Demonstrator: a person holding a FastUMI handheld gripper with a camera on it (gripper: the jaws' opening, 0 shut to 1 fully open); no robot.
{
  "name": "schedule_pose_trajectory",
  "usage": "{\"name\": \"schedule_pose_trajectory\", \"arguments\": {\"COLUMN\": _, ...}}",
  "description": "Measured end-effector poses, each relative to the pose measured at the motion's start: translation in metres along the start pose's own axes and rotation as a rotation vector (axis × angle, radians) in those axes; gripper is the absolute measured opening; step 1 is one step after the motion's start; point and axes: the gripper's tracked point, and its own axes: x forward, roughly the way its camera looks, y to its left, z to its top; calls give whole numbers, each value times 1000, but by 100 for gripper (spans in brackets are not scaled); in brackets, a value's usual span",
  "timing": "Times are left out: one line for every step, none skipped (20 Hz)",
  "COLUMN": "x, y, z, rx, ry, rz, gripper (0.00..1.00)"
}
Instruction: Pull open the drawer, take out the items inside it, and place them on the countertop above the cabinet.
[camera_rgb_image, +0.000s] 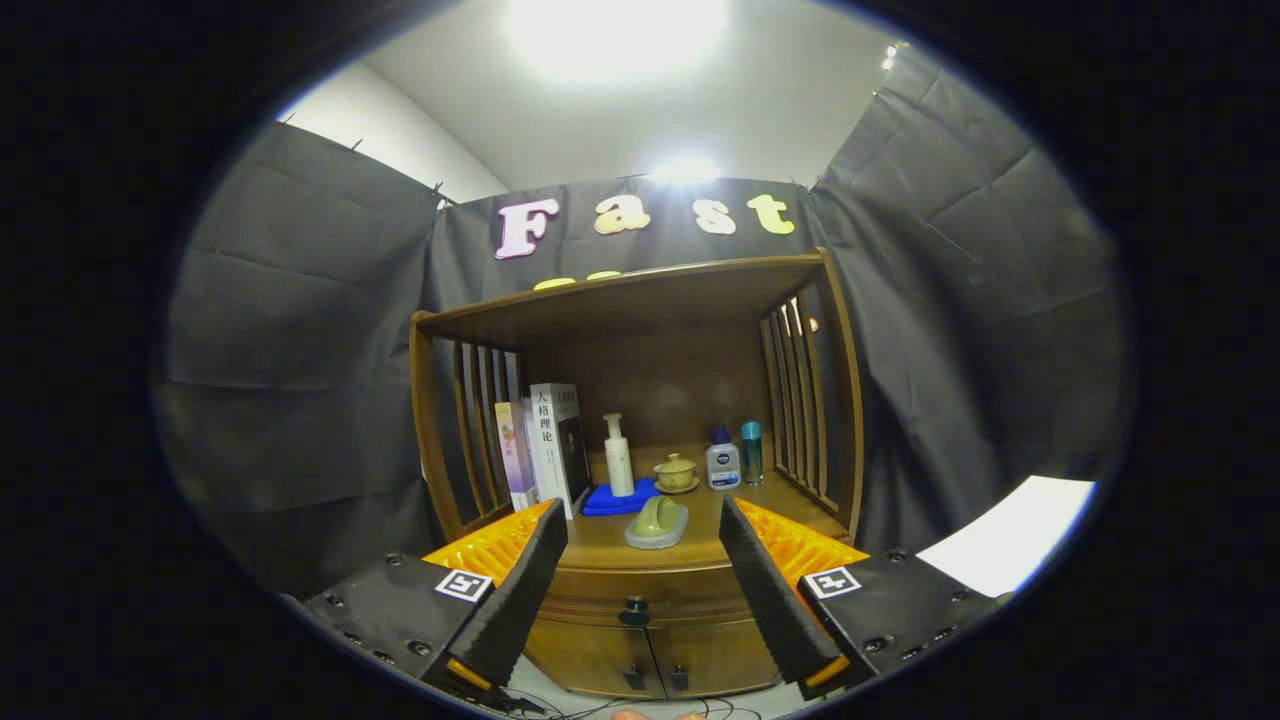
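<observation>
A handheld two-finger gripper (643, 570) with two long black fingers (515, 590), wedge-shaped and faced in matte, finely textured padding. Behind each finger sits a ribbed bright-orange plastic block. Each black base plate carries a small square black-and-white marker and several round dark screws. Small orange tabs show at the fingers' lower ends.

black cloth walls (300, 330) on three sides, white ceiling (640, 120) with two bright lights (615, 30), pale floor (1000, 535), cables (600, 708) trailing on the floor.
</observation>
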Motion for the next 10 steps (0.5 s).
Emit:
{"name": "schedule_pose_trajectory", "arguments": {"x": 1, "y": -1, "z": -2, "rx": 10, "ry": 8, "rz": 0, "gripper": 97}}
{"name": "schedule_pose_trajectory", "arguments": {"x": 2, "y": -2, "z": -3, "rx": 19, "ry": 13, "rz": -2, "gripper": 97}}
{"name": "schedule_pose_trajectory", "arguments": {"x": 3, "y": -3, "z": -3, "rx": 26, "ry": 14, "rz": -5, "gripper": 97}}
{"name": "schedule_pose_trajectory", "arguments": {"x": 4, "y": -4, "z": -2, "rx": 28, "ry": 12, "rz": -7, "gripper": 97}}
{"name": "schedule_pose_trajectory", "arguments": {"x": 3, "y": -5, "z": -2, "rx": 26, "ry": 10, "rz": -9, "gripper": 97}}
{"name": "schedule_pose_trajectory", "arguments": {"x": 3, "y": -5, "z": -2, "rx": 21, "ry": 8, "rz": -11, "gripper": 97}}
{"name": "schedule_pose_trajectory", "arguments": {"x": 3, "y": -5, "z": -1, "rx": 17, "ry": 6, "rz": -10, "gripper": 97}}
{"name": "schedule_pose_trajectory", "arguments": {"x": 2, "y": -4, "z": -2, "rx": 14, "ry": 5, "rz": -9, "gripper": 97}}
{"name": "schedule_pose_trajectory", "arguments": {"x": 3, "y": -3, "z": -2, "rx": 12, "ry": 6, "rz": -7, "gripper": 97}}
{"name": "schedule_pose_trajectory", "arguments": {"x": 3, "y": -2, "z": -3, "rx": 10, "ry": 6, "rz": -5, "gripper": 97}}
